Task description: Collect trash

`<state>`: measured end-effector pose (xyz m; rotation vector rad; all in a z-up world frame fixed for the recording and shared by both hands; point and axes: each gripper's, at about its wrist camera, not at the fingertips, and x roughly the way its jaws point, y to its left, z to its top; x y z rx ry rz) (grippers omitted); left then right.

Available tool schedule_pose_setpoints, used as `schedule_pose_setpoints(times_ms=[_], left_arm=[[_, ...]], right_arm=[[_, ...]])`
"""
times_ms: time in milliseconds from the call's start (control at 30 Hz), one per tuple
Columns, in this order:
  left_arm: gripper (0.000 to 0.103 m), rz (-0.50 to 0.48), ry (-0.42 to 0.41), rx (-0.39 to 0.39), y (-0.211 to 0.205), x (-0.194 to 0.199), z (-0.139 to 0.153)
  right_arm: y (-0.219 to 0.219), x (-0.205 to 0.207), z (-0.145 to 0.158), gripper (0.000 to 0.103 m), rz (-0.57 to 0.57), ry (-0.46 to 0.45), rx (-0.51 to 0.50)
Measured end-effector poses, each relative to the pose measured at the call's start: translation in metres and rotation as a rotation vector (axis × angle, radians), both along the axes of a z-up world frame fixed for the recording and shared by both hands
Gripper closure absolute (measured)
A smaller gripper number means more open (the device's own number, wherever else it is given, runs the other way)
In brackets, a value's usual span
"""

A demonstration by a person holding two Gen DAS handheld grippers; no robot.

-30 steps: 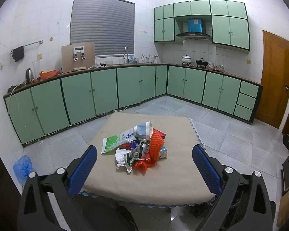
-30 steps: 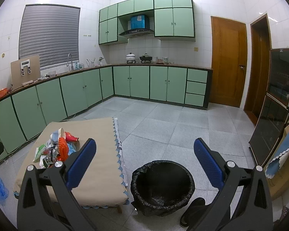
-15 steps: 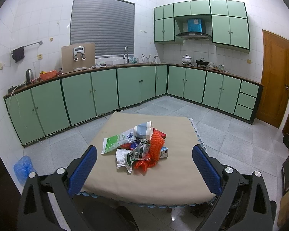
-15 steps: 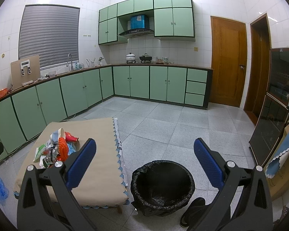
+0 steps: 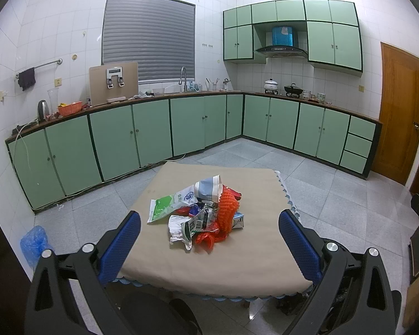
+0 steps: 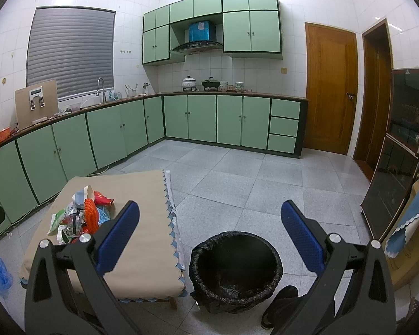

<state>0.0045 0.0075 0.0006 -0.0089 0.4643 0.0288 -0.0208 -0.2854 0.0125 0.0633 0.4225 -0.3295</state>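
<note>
Trash pile mid-table, bin beside table edge; both grippers' fingers spread, empty

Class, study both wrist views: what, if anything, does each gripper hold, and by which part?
Nothing is held. The left gripper and right gripper are both open and empty; the trash pile lies untouched on the table.

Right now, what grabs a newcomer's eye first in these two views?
The heap of trash, topped by orange netting, sits mid-table on the beige tablecloth, straight ahead of the open left claw. On the floor beside the table, the black-lined trash bin stands empty below the open right claw. Mint-green cabinets line the walls behind.
</note>
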Motion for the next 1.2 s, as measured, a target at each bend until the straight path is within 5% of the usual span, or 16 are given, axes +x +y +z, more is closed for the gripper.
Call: schedule_pose_setpoints(times_ms=[1200], left_arm=[[0.006, 0.008, 0.009, 0.004, 0.0043, 0.0015, -0.0091]], right_arm=[[0.0021, 0.0013, -0.0047, 0.005, 0.011, 0.008, 0.002]])
